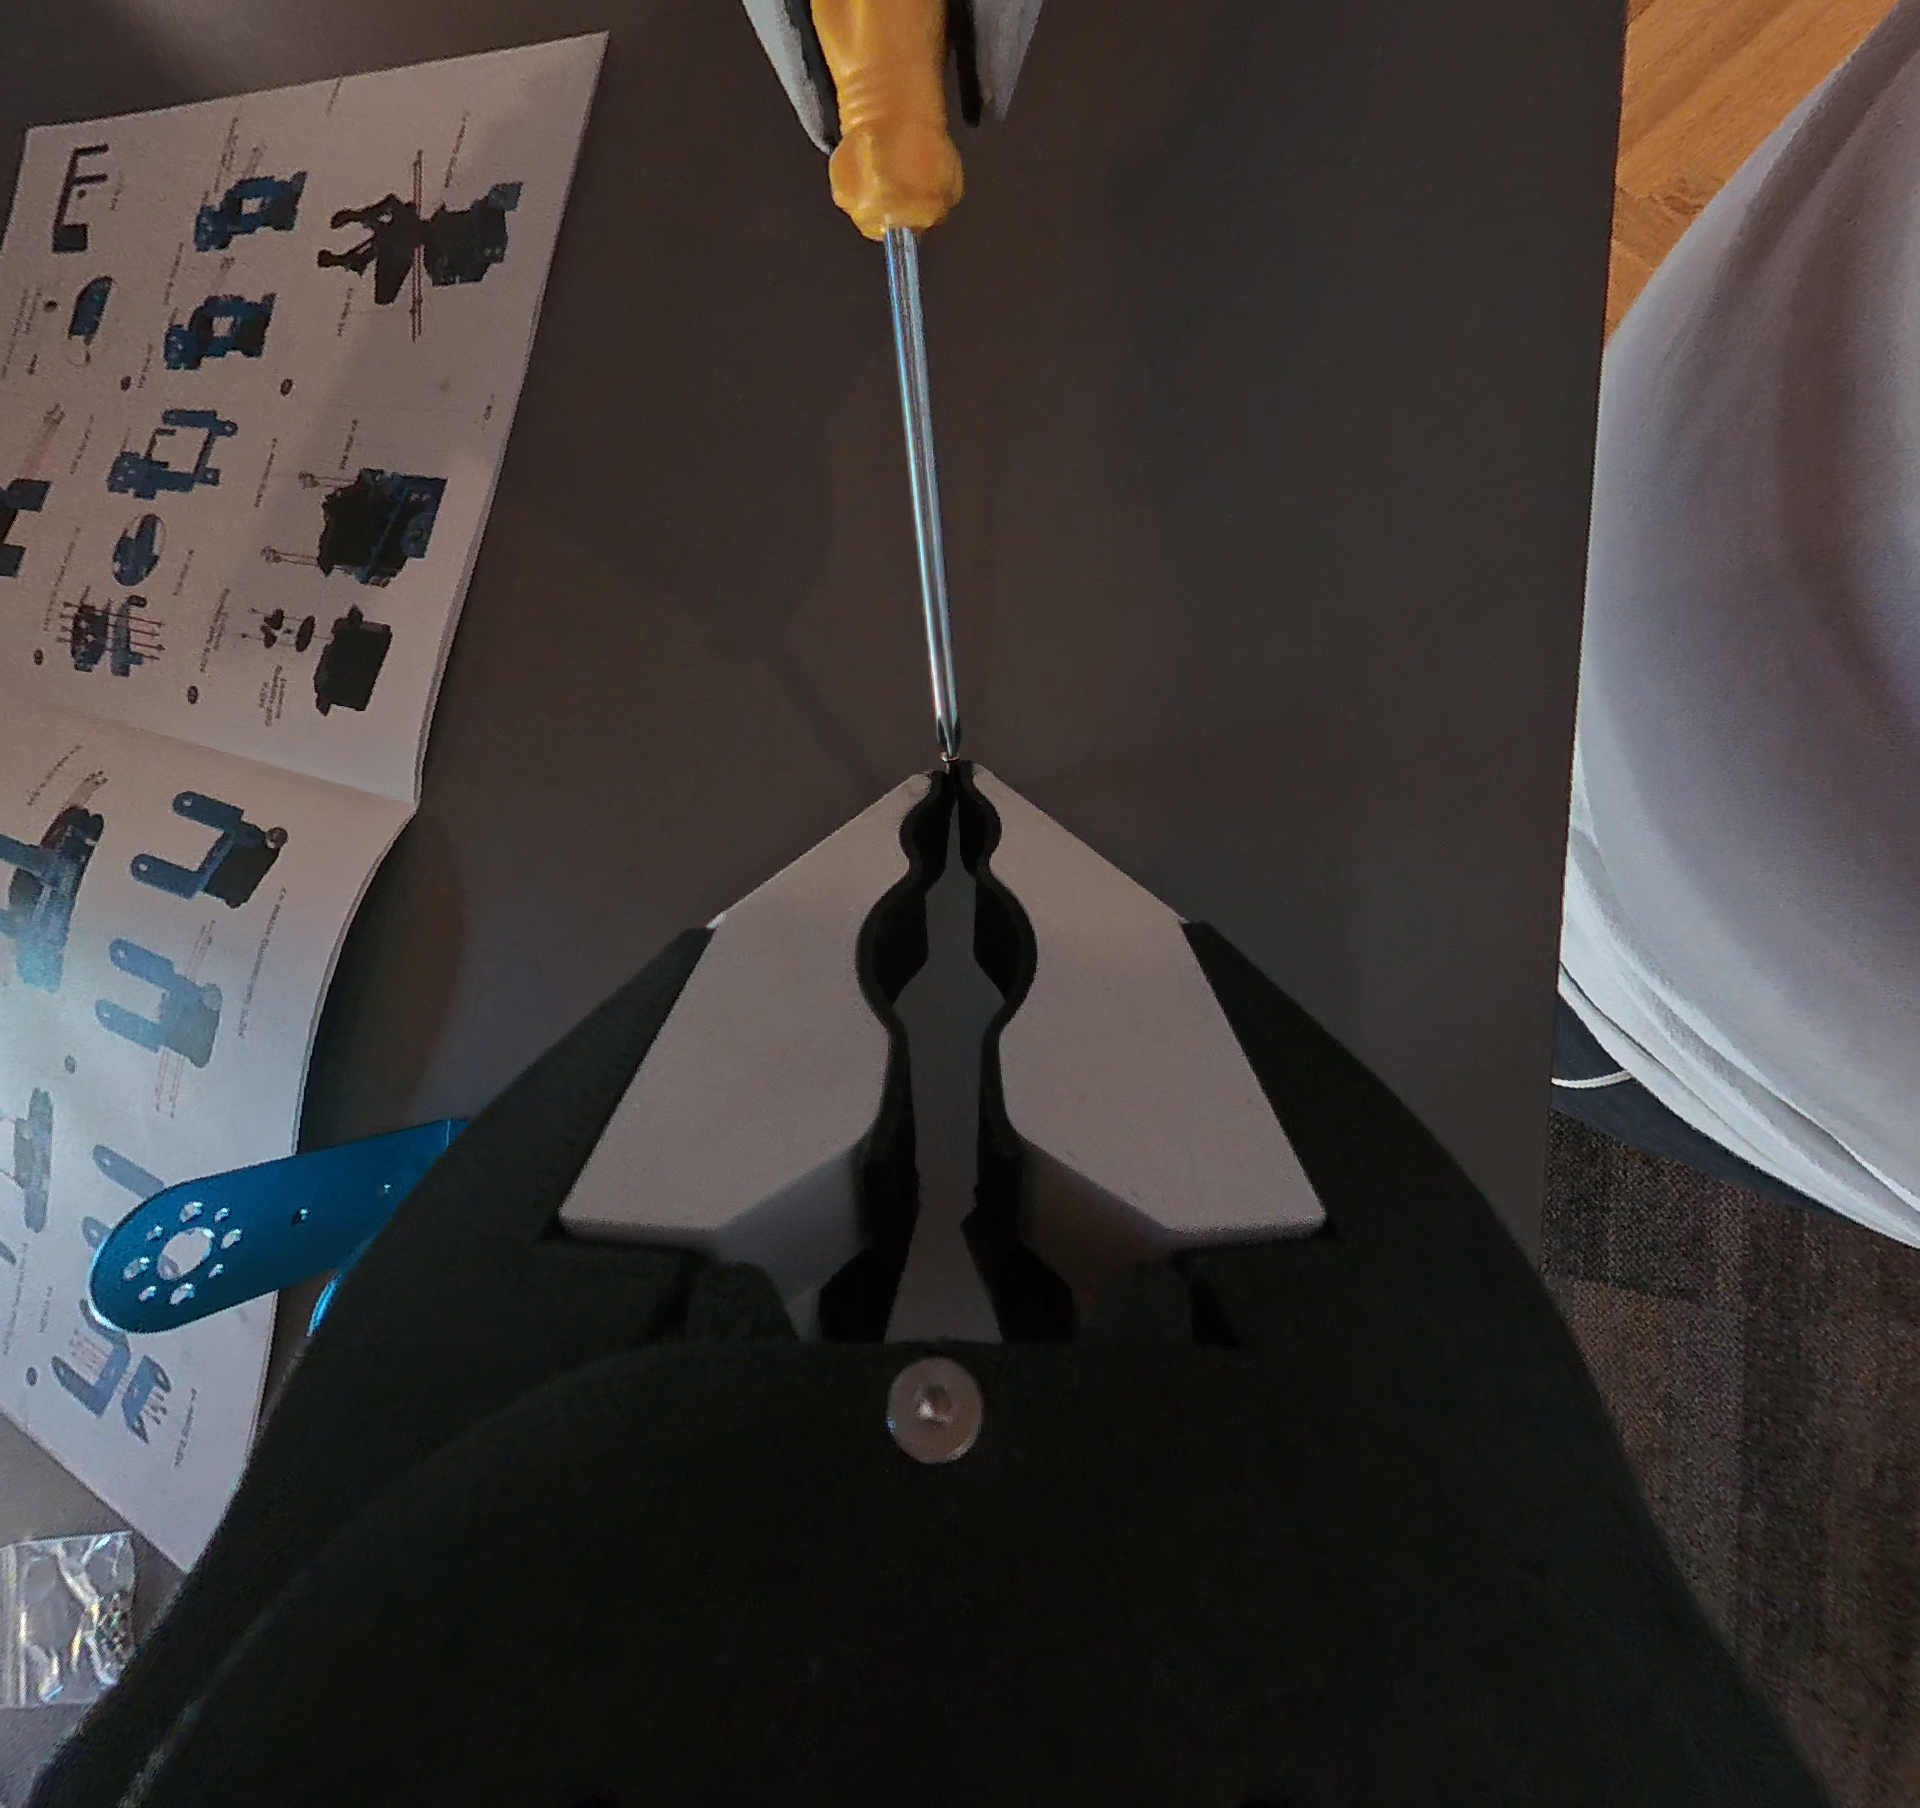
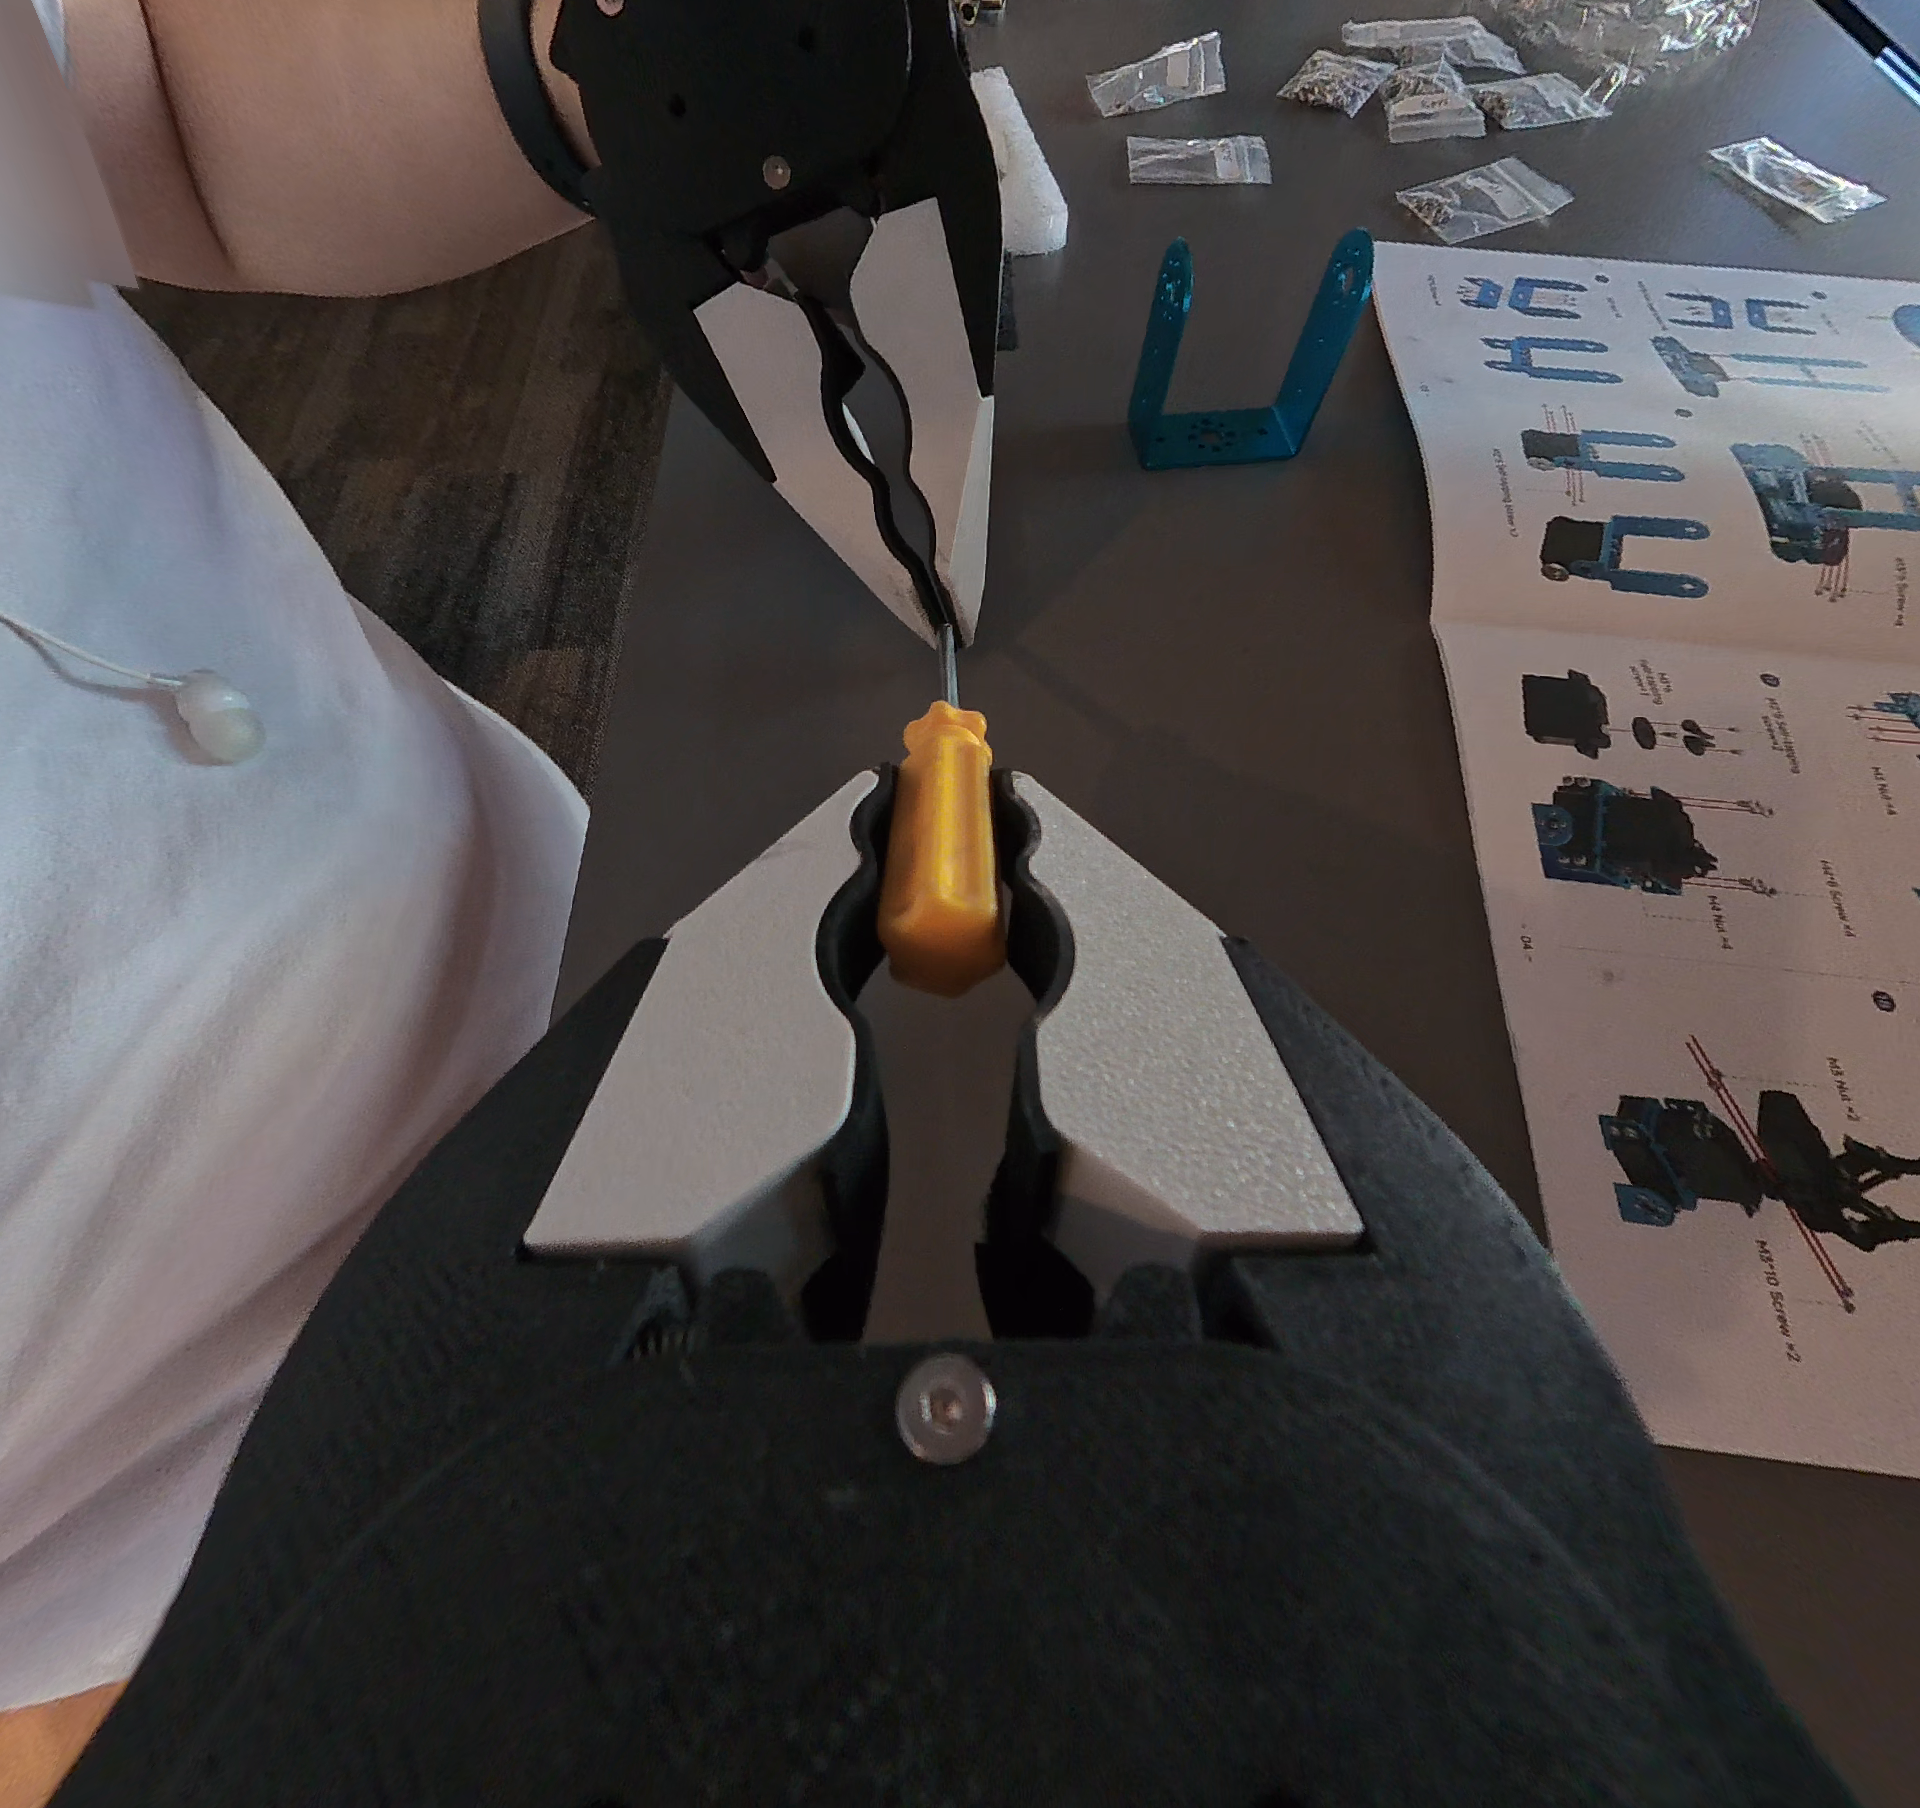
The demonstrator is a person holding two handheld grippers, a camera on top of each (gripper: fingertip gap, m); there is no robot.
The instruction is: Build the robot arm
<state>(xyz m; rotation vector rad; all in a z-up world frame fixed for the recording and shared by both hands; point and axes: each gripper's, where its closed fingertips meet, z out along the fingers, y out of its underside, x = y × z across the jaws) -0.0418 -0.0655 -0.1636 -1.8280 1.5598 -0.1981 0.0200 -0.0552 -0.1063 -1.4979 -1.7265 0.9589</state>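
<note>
Table: dark grey table [image 2: 1195,719], with wood floor and carpet past its edge.
Right tool: right tool [image 2: 948,782] is pinching the yellow handle of a screwdriver [image 2: 940,875]. The handle sits between both fingers, near their tips, and pokes out a little in front.
Screwdriver: its thin metal shaft [image 1: 920,501] points straight away from the right tool, above the table. Its tip reaches the tips of the left tool.
Left tool: left tool [image 1: 948,773] has its fingers pressed together. Something very small seems to sit between the tips, right at the screwdriver's point, but it is too small to tell what it is.
Two tools: they face each other, tip to tip, with the screwdriver as the line between them.
Bracket: a blue U-shaped metal bracket [image 2: 1247,376] stands on the table with its arms up, beside the left tool and well apart from the screwdriver.
Booklet: an open booklet [image 2: 1683,823] with pictures of blue and black parts lies flat on the table, to the side of both tools.
Bags: many small clear bags [image 2: 1195,160] of tiny parts lie farther back on the table.
Foam: a white foam block [image 2: 1023,169] lies behind the left tool.
Person: a person in a white shirt [image 2: 208,823] is close to the table edge.
</note>
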